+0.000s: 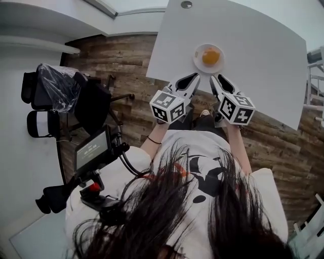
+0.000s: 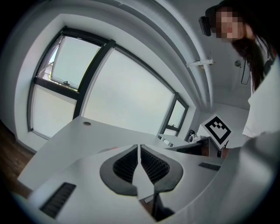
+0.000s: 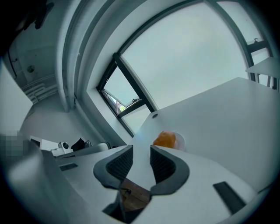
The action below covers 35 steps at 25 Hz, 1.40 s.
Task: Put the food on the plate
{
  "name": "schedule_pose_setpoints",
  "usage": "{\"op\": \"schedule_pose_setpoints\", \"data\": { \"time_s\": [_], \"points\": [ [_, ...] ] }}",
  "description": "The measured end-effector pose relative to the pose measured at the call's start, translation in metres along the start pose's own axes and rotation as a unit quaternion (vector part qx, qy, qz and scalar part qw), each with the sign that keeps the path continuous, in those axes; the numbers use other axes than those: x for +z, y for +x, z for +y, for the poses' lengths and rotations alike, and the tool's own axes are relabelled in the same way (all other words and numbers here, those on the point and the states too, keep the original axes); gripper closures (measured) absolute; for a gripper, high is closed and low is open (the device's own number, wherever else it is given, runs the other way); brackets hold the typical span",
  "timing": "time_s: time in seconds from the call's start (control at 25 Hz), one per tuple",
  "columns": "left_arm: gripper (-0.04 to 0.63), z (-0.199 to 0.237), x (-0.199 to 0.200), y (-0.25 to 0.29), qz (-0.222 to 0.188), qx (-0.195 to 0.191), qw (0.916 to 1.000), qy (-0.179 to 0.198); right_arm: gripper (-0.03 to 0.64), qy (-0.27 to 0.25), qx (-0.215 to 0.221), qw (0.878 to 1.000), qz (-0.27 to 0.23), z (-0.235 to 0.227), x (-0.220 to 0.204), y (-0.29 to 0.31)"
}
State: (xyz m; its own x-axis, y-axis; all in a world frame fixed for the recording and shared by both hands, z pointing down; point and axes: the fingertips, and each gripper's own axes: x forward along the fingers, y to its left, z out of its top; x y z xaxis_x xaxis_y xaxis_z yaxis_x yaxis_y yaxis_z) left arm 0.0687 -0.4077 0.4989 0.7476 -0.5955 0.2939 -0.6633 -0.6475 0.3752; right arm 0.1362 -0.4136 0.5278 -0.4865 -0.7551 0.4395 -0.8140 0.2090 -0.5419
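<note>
The orange food [image 1: 210, 56] lies on the white plate [image 1: 197, 52] near the tabletop [image 1: 253, 60] edge. Left tongs [image 2: 139, 151] are closed together and empty. Right tongs [image 3: 141, 151] stand slightly apart, empty, short of the plate.

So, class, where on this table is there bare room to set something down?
Bare: the table right of the plate, and between plate and grommet. Crowded: the near edge, where the left hand-held gripper and right hand-held gripper face the plate.
</note>
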Motion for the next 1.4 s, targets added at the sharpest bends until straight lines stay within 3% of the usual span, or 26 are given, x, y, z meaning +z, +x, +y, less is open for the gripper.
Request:
{"op": "schedule_pose_setpoints", "data": {
  "time_s": [0.16,0.52,0.84,1.12,1.4],
  "points": [
    [0.589,-0.004,-0.014,-0.010,0.012,0.007,0.9999,-0.004,0.568,0.017,0.008,1.000,-0.001,0.002,-0.010,0.000],
    [0.589,-0.060,-0.034,-0.046,0.004,0.012,0.9999,0.009,0.568,0.016,0.031,0.999,-0.007,0.020,-0.038,-0.056],
    [0.589,-0.062,-0.048,-0.091,0.003,0.002,1.0000,0.008,0.568,0.012,0.015,1.000,-0.011,0.046,-0.063,-0.069],
    [0.589,-0.059,-0.049,-0.147,-0.016,-0.027,0.9993,0.020,0.568,0.034,-0.002,0.999,-0.033,0.097,-0.099,-0.083],
    [0.589,-0.066,-0.066,-0.232,-0.019,-0.071,0.9969,0.027,0.568,0.045,-0.031,0.997,-0.045,0.162,-0.167,-0.111]
  ]
}}
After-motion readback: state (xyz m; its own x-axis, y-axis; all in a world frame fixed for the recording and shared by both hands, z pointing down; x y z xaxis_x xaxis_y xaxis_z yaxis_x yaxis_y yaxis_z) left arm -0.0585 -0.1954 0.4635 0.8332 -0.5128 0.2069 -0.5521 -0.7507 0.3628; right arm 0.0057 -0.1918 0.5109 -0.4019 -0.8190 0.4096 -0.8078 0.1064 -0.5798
